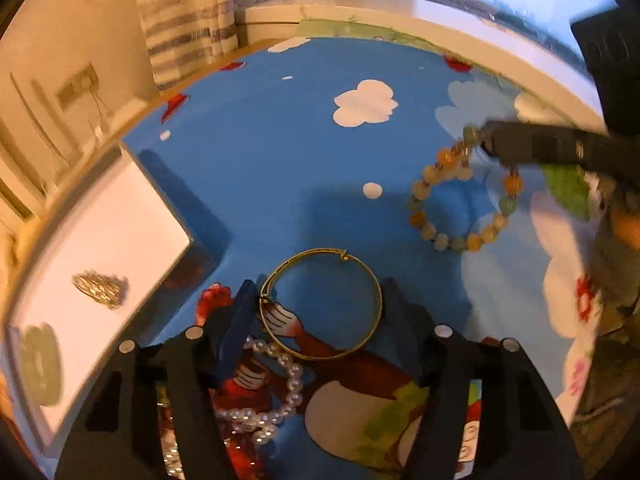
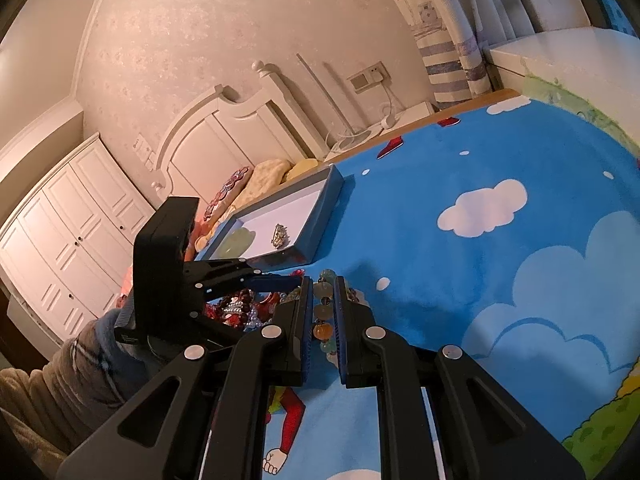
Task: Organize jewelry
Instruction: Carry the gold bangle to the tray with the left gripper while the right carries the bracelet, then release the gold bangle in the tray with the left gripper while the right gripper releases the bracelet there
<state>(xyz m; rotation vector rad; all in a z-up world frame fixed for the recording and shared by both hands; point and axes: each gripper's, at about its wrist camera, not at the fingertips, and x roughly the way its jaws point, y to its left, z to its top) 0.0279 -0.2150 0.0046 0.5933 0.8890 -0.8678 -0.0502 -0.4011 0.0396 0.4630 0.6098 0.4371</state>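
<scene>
The left gripper (image 1: 316,300) points down at a blue cartoon-print cloth (image 1: 280,152) with its jaws apart around a thin gold bangle (image 1: 320,304); the bangle lies flat on the cloth between the 2 fingers, and the left finger looks to be just at its rim while the right finger sits beside the other edge, so the bangle is straddled rather than squeezed. Just below the bangle a string of white pearls (image 1: 276,384) curls across the cloth and partly under the left finger. To the left stands a shallow blue tray (image 1: 208,240) with a white floor, holding a small metallic brooch-like piece (image 1: 98,288) and a pale green round piece (image 1: 40,364), both blurred. The right gripper (image 2: 323,312) is clamped on a bracelet of orange, yellow and green beads (image 2: 323,314), a few beads showing in the narrow gap between its fingers. From the left wrist view the same bracelet (image 1: 460,200) hangs as a loop from the tips of that gripper (image 1: 486,140), over the cloth to the right of the bangle. From the right wrist view a heap of red and silver jewelry (image 2: 236,308) lies beside the left gripper (image 2: 280,282), near the tray (image 2: 312,240), and a person's sleeve (image 2: 60,380) shows at the lower left
</scene>
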